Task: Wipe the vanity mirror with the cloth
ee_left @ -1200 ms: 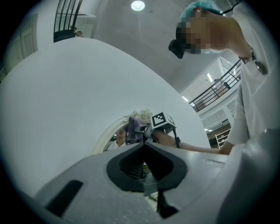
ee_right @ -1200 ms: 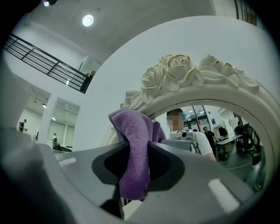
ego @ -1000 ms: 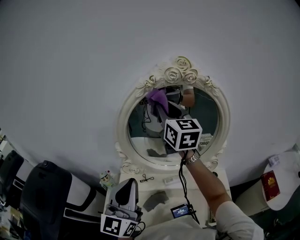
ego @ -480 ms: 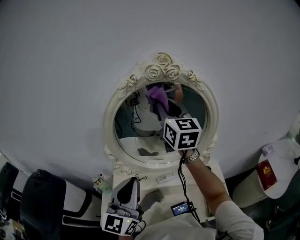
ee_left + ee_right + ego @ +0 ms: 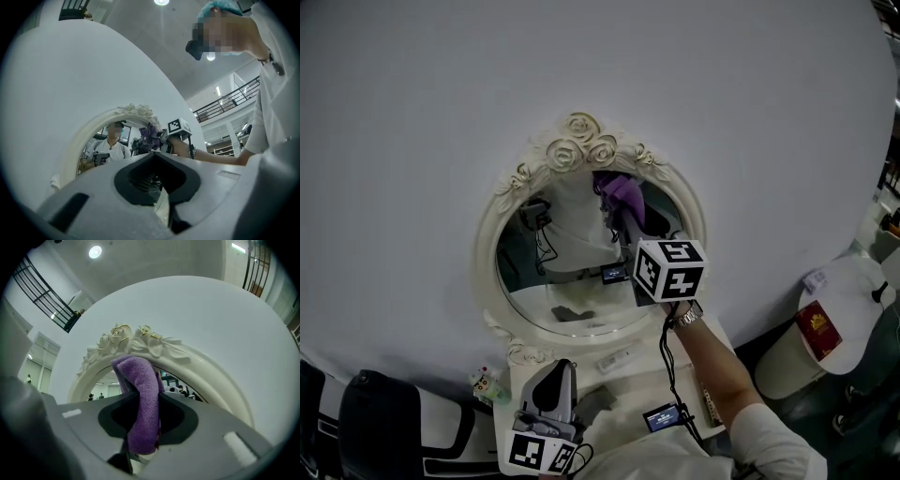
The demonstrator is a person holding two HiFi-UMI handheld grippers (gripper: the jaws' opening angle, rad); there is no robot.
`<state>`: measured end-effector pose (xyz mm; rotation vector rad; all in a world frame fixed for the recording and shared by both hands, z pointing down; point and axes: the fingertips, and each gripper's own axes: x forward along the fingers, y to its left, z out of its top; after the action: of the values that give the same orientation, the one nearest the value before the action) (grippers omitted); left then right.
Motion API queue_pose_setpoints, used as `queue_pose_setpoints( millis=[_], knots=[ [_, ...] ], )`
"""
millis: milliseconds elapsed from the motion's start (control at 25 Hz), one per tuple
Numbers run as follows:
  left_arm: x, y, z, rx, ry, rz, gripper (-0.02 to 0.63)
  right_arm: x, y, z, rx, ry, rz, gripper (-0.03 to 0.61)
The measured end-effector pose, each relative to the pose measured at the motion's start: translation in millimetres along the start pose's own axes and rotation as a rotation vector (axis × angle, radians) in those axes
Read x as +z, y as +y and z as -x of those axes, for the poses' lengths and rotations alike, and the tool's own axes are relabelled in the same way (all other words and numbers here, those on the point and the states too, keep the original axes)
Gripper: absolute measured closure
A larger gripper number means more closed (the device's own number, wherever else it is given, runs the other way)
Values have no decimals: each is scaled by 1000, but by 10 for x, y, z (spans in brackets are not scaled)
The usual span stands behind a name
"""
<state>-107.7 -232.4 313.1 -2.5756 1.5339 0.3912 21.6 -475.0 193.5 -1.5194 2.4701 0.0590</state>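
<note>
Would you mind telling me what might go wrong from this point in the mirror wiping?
1. The cloth sits at the top of the mirror glass, close under the rose carving on the frame. A higher stroke might snag on the ornament.
2. Only a small tuft of cloth shows past the right gripper, so its hard jaws could touch and scrape the glass if it is pressed harder.

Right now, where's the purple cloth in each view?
Head view: purple cloth against the mirror's upper right, under the rose crest.
Left gripper view: small, centre, at the mirror's right side.
Right gripper view: centre, pinched in the right gripper's jaws.
Shared landmark: the rose crest.
</note>
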Motion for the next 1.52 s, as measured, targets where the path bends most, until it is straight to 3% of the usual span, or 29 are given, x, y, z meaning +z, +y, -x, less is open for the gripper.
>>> queue_pose_setpoints(
  millis=[480,800,1160,1520],
  knots=[
    [-70,-150,-131,-102,-21,59,606,-150,-551,210,-179,54,45,466],
    [-84,-69,-43,-87,-9,67,606,-102,-356,360,-153,3,31,466],
    [35,-35,137,-34,-35,58,606,-158,433,342,55,-4,16,466],
    [181,207,573,149,-37,-7,606,-528,1438,69,294,66,-32,466]
  ],
)
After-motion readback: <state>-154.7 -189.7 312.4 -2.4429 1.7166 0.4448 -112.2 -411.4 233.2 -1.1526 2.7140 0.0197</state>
